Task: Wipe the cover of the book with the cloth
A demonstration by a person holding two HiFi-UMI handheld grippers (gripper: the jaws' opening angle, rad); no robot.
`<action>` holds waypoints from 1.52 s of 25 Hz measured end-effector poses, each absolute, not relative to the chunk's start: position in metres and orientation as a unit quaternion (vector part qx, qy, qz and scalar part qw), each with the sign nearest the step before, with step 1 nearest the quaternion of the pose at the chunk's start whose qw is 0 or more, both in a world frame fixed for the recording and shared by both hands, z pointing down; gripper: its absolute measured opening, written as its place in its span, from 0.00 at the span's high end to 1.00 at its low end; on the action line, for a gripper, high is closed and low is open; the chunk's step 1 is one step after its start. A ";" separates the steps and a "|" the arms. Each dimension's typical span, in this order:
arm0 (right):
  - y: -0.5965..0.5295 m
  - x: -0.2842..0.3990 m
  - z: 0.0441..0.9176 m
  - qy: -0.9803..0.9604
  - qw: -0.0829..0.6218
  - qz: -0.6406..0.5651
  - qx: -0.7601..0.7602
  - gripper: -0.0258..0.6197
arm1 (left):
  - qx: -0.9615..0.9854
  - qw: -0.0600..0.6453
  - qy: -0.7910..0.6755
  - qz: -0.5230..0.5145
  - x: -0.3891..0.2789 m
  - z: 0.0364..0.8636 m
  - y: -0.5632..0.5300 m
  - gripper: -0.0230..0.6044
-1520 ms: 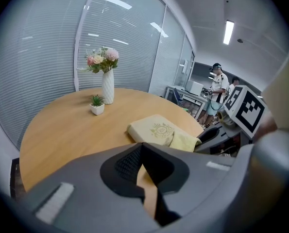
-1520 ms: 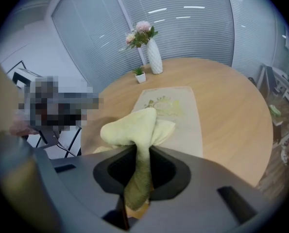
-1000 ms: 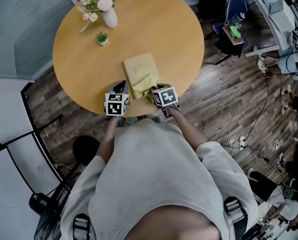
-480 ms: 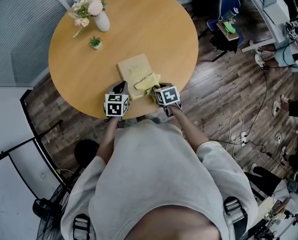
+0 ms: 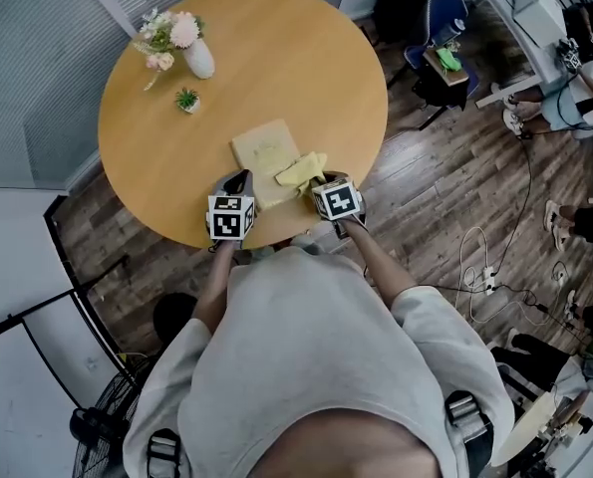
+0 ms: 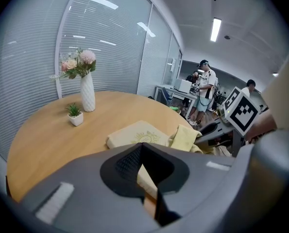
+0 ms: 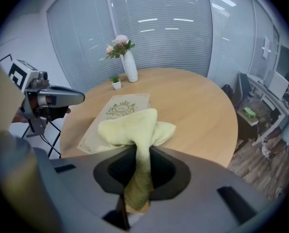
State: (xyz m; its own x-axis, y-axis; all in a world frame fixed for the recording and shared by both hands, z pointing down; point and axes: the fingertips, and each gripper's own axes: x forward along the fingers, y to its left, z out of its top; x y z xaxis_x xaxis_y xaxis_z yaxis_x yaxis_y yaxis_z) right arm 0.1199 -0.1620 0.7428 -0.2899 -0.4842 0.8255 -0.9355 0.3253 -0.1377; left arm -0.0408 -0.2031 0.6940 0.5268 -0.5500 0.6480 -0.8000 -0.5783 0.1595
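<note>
A cream book (image 5: 263,149) with a gold emblem lies flat on the round wooden table (image 5: 306,68), near its front edge. My left gripper (image 5: 238,182) is at the book's near left corner, and in the left gripper view (image 6: 143,171) its jaws are shut on the book's (image 6: 134,132) edge. My right gripper (image 5: 321,182) is shut on a yellow cloth (image 5: 304,171), bunched over the book's near right edge. In the right gripper view the cloth (image 7: 132,125) bulges out ahead of the jaws, with the book (image 7: 117,109) beyond it.
A white vase of flowers (image 5: 191,48) and a small potted plant (image 5: 187,100) stand at the table's far left. A chair with bags (image 5: 436,58) is off the right side, with cables on the wooden floor. People (image 6: 202,89) stand by desks in the background.
The cloth has slid to the right across the near part of the book with my right gripper. The left gripper has stayed at the book's near corner.
</note>
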 end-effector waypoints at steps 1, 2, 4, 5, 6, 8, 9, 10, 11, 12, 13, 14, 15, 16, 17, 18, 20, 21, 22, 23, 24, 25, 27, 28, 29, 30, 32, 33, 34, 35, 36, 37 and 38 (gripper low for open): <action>-0.162 0.123 0.743 -0.733 0.347 0.323 0.488 0.86 | 0.844 0.225 -0.400 0.277 -0.041 0.693 -0.203 0.95; -0.162 0.127 0.743 -0.730 0.345 0.322 0.494 0.85 | 0.844 0.223 -0.401 0.277 -0.042 0.692 -0.203 0.95; -0.164 0.137 0.741 -0.723 0.340 0.318 0.510 0.85 | 0.846 0.219 -0.403 0.274 -0.043 0.688 -0.206 0.95; -0.166 0.142 0.738 -0.721 0.337 0.313 0.518 0.86 | 0.846 0.216 -0.403 0.273 -0.043 0.686 -0.208 0.95; -0.167 0.146 0.735 -0.720 0.334 0.307 0.525 0.85 | 0.847 0.214 -0.404 0.272 -0.044 0.683 -0.210 0.95; -0.171 0.153 0.731 -0.721 0.326 0.297 0.535 0.86 | 0.847 0.209 -0.408 0.270 -0.046 0.678 -0.213 0.95; -0.174 0.156 0.728 -0.721 0.321 0.295 0.539 0.86 | 0.847 0.207 -0.410 0.268 -0.047 0.676 -0.216 0.95; -0.176 0.159 0.725 -0.721 0.316 0.293 0.543 0.85 | 0.847 0.205 -0.412 0.265 -0.047 0.673 -0.218 0.95; -0.177 0.161 0.722 -0.721 0.310 0.291 0.546 0.85 | 0.848 0.202 -0.414 0.263 -0.048 0.671 -0.220 0.95; -0.179 0.163 0.718 -0.722 0.305 0.290 0.549 0.86 | 0.848 0.200 -0.416 0.261 -0.049 0.669 -0.221 0.95; -0.181 0.163 0.716 -0.724 0.299 0.287 0.552 0.85 | 0.848 0.199 -0.418 0.259 -0.050 0.667 -0.222 0.95; -0.182 0.164 0.713 -0.725 0.293 0.285 0.554 0.85 | 0.848 0.197 -0.419 0.257 -0.052 0.665 -0.224 0.95; -0.185 0.164 0.710 -0.727 0.288 0.282 0.556 0.86 | 0.848 0.196 -0.421 0.256 -0.053 0.663 -0.225 0.95; -0.187 0.164 0.707 -0.728 0.282 0.280 0.558 0.86 | 0.847 0.194 -0.423 0.255 -0.055 0.662 -0.227 0.95; -0.189 0.164 0.703 -0.730 0.278 0.276 0.560 0.86 | 0.847 0.192 -0.426 0.254 -0.056 0.659 -0.228 0.95; -0.193 0.163 0.699 -0.733 0.273 0.271 0.561 0.86 | 0.847 0.189 -0.429 0.252 -0.058 0.657 -0.230 0.95; -0.200 0.161 0.689 -0.740 0.261 0.259 0.563 0.86 | 0.846 0.183 -0.434 0.251 -0.062 0.652 -0.233 0.95; -0.203 0.159 0.683 -0.744 0.253 0.254 0.564 0.85 | 0.845 0.180 -0.437 0.251 -0.064 0.650 -0.234 0.95; -0.207 0.157 0.677 -0.748 0.243 0.249 0.565 0.86 | 0.844 0.177 -0.440 0.250 -0.067 0.648 -0.235 0.95; -0.210 0.154 0.670 -0.752 0.233 0.244 0.566 0.85 | 0.844 0.175 -0.443 0.249 -0.069 0.646 -0.236 0.95; -0.214 0.152 0.662 -0.756 0.224 0.238 0.567 0.86 | 0.843 0.174 -0.445 0.246 -0.071 0.644 -0.237 0.95; -0.219 0.149 0.654 -0.761 0.217 0.229 0.567 0.86 | 0.843 0.173 -0.448 0.243 -0.072 0.641 -0.239 0.95; -0.230 0.141 0.638 -0.772 0.207 0.207 0.565 0.86 | 0.842 0.171 -0.454 0.236 -0.076 0.635 -0.244 0.95; -0.236 0.137 0.630 -0.777 0.204 0.197 0.562 0.86 | 0.841 0.170 -0.457 0.233 -0.078 0.633 -0.247 0.95; -0.241 0.134 0.623 -0.782 0.200 0.189 0.560 0.86 | 0.841 0.168 -0.459 0.231 -0.080 0.630 -0.249 0.95; -0.245 0.130 0.617 -0.786 0.197 0.181 0.557 0.86 | 0.840 0.167 -0.462 0.229 -0.081 0.628 -0.251 0.95; -0.253 0.124 0.605 -0.794 0.194 0.164 0.552 0.86 | 0.840 0.164 -0.466 0.225 -0.084 0.623 -0.254 0.95; -0.255 0.121 0.599 -0.798 0.192 0.156 0.550 0.86 | 0.840 0.162 -0.468 0.222 -0.085 0.620 -0.255 0.95; -0.258 0.119 0.592 -0.801 0.189 0.149 0.548 0.86 | 0.840 0.159 -0.470 0.219 -0.086 0.617 -0.257 0.95; -0.261 0.116 0.586 -0.805 0.185 0.142 0.546 0.86 | 0.840 0.156 -0.472 0.216 -0.087 0.613 -0.259 0.95; -0.263 0.114 0.580 -0.808 0.181 0.136 0.545 0.86 | 0.840 0.154 -0.474 0.214 -0.088 0.610 -0.260 0.95; -0.265 0.111 0.574 -0.810 0.177 0.131 0.543 0.86 | 0.840 0.152 -0.476 0.212 -0.090 0.606 -0.262 0.95; -0.267 0.109 0.569 -0.812 0.175 0.127 0.542 0.86 | 0.840 0.150 -0.478 0.209 -0.091 0.602 -0.263 0.95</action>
State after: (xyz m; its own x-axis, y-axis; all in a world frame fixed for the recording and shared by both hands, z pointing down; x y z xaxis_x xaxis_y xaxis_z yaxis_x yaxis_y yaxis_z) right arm 0.1088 -0.2668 0.5686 -0.3509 -0.8366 0.4207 -0.9249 0.3798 -0.0163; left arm -0.0909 -0.2632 0.6023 0.4558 -0.7401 0.4945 -0.8654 -0.4984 0.0516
